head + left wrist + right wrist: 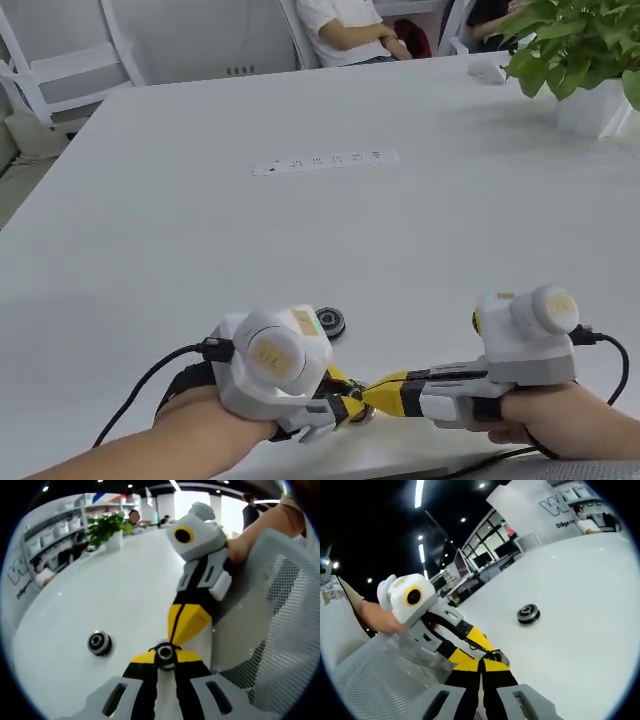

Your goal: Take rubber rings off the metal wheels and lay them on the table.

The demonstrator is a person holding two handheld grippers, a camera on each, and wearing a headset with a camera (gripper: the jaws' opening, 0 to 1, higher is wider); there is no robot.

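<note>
Left tool (346,408) pinches wheel (165,652) over bench (300,230) near edge, right tool (481,664) jaws pressed together at its ring (158,651); I'd hold left rigid, peel ring off sideways, avoid second wheel (328,322) nearby.

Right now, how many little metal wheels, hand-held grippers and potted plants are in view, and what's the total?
Small round metal wheels with dark rubber rings: 2 (loose wheel on the white table; held wheel in the left gripper's jaws)
White hand-held grippers with yellow-and-black jaws: 2 (left hand-held gripper; right hand-held gripper)
Green potted plant: 1
Total: 5
</note>
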